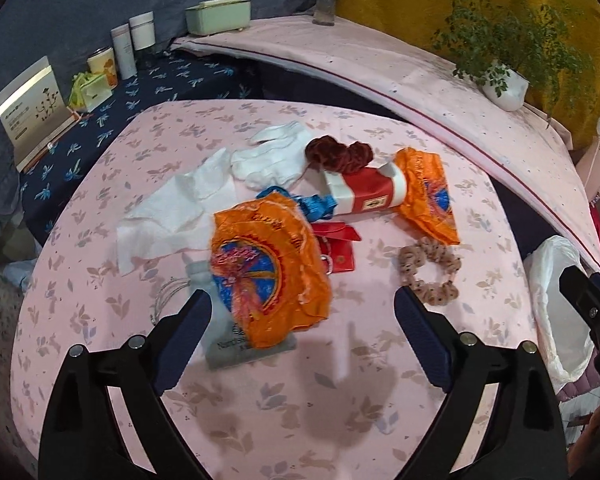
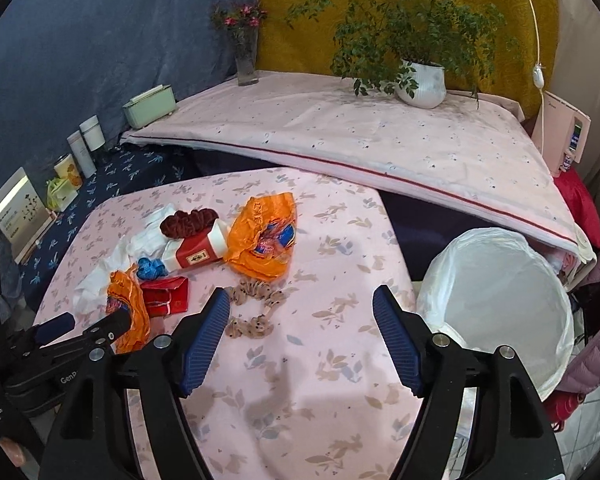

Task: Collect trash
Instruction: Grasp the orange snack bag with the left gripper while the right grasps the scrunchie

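Note:
A pile lies on the pink floral table: a near orange wrapper, a far orange wrapper, a red and white carton, white tissue, white gloves, a blue scrap, a red pouch, a dark red scrunchie and a beige scrunchie. My left gripper is open just in front of the near wrapper. My right gripper is open above the table, the beige scrunchie by its left finger. A bin lined with a white bag stands right of the table.
A grey pouch lies under the near wrapper. A dark blue side surface holds jars, a card and a green box. A raised pink shelf behind carries a potted plant and a flower vase.

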The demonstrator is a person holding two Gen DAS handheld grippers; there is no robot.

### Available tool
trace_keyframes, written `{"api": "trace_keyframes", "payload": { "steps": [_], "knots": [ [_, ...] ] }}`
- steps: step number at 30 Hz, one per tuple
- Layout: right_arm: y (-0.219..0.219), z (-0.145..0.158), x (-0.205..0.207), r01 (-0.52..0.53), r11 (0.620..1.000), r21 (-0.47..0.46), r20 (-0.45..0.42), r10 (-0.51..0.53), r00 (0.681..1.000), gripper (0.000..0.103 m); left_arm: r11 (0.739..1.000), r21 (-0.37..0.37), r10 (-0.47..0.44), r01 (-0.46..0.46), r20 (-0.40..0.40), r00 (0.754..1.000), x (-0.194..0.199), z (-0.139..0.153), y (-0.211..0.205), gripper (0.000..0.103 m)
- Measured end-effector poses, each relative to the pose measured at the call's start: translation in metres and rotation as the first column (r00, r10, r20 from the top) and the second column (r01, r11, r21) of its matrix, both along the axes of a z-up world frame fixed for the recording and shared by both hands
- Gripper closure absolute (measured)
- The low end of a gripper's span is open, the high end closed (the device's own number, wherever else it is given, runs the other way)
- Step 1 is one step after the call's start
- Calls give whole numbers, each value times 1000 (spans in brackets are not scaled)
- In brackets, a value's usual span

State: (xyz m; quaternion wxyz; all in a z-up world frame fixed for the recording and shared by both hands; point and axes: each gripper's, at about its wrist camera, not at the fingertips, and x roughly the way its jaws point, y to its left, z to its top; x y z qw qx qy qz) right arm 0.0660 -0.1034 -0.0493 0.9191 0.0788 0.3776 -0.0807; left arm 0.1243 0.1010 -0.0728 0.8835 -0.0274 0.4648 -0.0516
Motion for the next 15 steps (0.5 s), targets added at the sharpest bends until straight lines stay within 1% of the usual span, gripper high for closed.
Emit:
{"api": "trace_keyframes", "payload": {
  "steps": [6, 15],
  "knots": [
    [18, -31, 21, -11, 1000, 12, -52, 11, 999, 32, 1000, -3, 23, -23, -49, 999, 12, -21, 20, 15],
    [14, -65, 57, 33, 999, 24, -114, -30, 993, 32, 999, -36, 16, -20, -98, 995, 35, -41, 22, 15]
  ]
}}
